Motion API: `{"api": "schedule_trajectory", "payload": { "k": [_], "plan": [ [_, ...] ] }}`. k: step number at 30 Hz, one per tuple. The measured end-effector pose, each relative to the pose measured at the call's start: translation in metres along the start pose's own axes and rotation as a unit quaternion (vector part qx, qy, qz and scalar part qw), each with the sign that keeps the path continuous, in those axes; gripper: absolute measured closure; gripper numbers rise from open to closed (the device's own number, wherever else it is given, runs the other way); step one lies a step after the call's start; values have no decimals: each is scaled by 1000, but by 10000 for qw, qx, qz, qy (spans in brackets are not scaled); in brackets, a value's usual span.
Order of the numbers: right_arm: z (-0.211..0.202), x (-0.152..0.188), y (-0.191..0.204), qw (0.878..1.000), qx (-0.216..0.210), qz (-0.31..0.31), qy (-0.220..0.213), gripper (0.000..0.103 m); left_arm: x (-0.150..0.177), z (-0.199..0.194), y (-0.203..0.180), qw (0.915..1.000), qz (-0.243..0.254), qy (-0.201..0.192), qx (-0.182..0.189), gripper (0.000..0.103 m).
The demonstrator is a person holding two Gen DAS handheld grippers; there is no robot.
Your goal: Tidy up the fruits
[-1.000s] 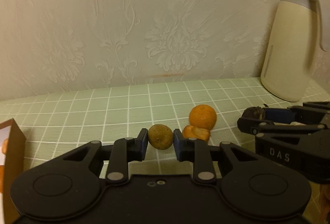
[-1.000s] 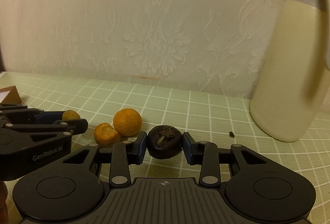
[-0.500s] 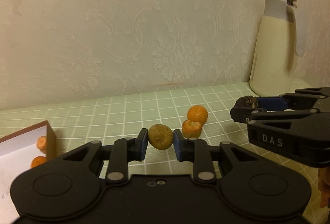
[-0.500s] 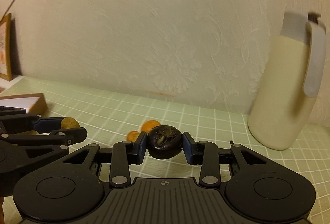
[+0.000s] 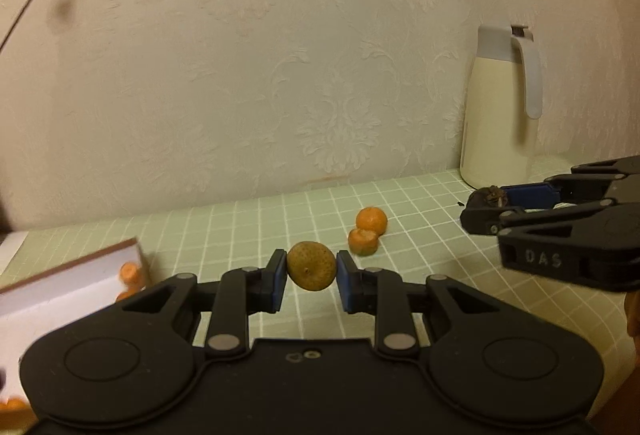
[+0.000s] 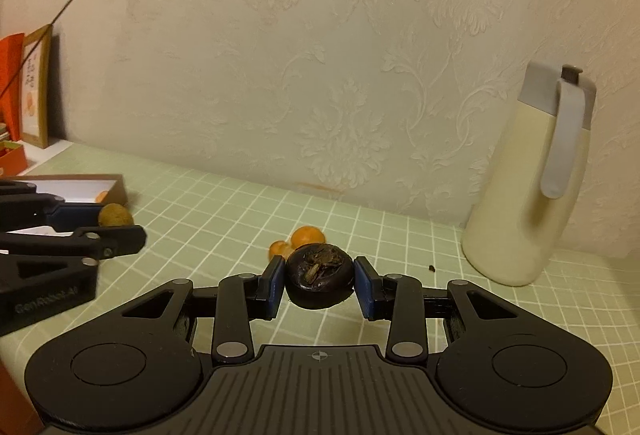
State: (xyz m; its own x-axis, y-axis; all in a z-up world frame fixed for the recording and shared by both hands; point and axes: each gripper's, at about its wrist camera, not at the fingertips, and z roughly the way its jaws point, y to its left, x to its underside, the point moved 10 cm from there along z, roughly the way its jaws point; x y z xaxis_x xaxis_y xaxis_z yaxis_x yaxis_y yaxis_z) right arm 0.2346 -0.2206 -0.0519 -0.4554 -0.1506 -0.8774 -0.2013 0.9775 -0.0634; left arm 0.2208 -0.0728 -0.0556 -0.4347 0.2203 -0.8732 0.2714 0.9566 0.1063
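Green checked tabletop point(image 5: 240, 227), embossed cream wallpaper point(image 5: 280, 75), cream jug point(image 5: 496, 115).

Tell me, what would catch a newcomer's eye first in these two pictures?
Probably the two black grippers, each pinching a fruit in mid-air: the left gripper holds a brownish-yellow fruit, the right gripper a dark, shrivelled fruit. Beyond them two small oranges lie together on the green checked tablecloth, and a cream jug stands at the wall on the right.
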Motion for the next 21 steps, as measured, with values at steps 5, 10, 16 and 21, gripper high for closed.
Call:
{"api": "schedule_trajectory", "payload": {
  "k": [5,10,16,21],
  "plan": [
    [-19,5,23,9995,-203,-236,-25,66,15,-29,12,9998,-138,-21,-107,86],
    [-31,1,58,9973,-517,-515,-123,66,21,-46,35,9993,-219,-61,-308,86],
    [-37,-8,104,9924,-900,-799,-256,66,26,-62,72,9972,-404,-98,-616,86],
    [-35,-15,136,9877,-1203,-930,-367,66,33,-76,98,9949,-530,-124,-853,86]
  ]
}}
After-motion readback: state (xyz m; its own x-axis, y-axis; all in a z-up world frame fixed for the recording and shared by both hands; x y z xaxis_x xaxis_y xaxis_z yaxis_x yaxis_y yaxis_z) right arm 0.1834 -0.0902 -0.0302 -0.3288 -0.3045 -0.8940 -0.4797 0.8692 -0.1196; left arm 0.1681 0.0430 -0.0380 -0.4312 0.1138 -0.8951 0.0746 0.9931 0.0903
